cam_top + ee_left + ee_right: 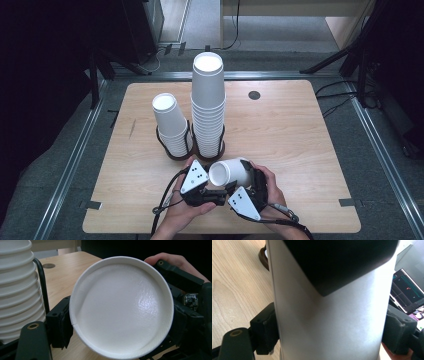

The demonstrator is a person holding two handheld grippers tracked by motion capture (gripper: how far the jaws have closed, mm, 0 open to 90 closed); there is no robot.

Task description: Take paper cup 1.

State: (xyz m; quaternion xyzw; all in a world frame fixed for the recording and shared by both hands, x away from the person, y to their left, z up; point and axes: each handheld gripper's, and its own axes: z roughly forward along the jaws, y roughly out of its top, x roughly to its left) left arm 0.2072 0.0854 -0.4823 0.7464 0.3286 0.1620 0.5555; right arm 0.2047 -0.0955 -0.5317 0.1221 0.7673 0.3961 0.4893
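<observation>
Smooth white paper cup (pixel 232 172) lying sideways, clamped between both hand-held grippers, round rim facing left.

- In the left gripper view the paper cup (pixel 122 307) faces the lens mouth-on and hides the far jaw and most of the right gripper (pixel 186 302) behind it.
- The tall stack of cups (pixel 17 290) there is cut off by the left and top edges.
- In the right gripper view a dark, blurred shape (pixel 337 262) covers the top of the cup (pixel 329 322); what it is cannot be told.
- A screen (pixel 408 292) at the right edge is cut off, its content too small to read.
</observation>
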